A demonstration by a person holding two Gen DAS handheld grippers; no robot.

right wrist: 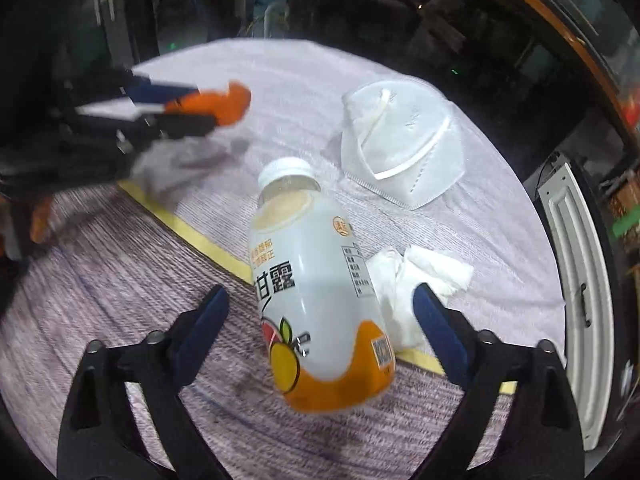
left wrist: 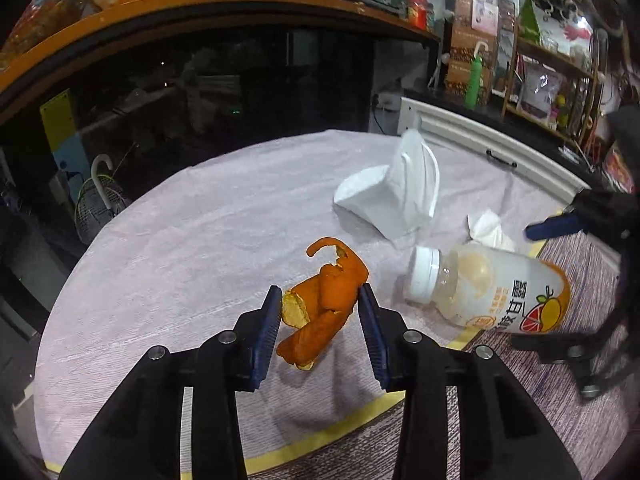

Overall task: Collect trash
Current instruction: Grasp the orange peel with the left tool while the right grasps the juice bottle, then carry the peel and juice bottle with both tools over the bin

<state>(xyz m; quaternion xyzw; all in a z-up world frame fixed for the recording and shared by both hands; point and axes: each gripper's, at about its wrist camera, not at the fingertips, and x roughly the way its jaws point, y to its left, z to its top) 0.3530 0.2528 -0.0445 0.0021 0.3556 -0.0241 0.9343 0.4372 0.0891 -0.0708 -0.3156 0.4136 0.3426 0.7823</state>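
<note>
Table (left wrist: 168, 240): round, under a pale lilac cloth; a yellow band divides it from a darker woven part nearest the cameras.
Bottle (right wrist: 316, 300): plastic, lying on its side across the yellow band, white cap toward the table's middle, orange base toward the right gripper; cloudy white inside with a thin residue, otherwise drained.
Face mask (right wrist: 400, 144): white, folded, beyond the bottle's cap.
Orange peel (left wrist: 320, 304): curled strip, orange outside, pale pith inside, lifted off the cloth.
Tissue (right wrist: 404, 280): crumpled, white, touching the bottle's side.
Left gripper (left wrist: 318, 320): blue pads pinching the orange peel from both sides.
Right gripper (right wrist: 320, 320): spread wide astride the bottle's lower half, pads clear of it.
Left view only: cluttered shelves, a green bottle (left wrist: 474, 80) beyond the table.
Right view only: the bottle's printed panel.
</note>
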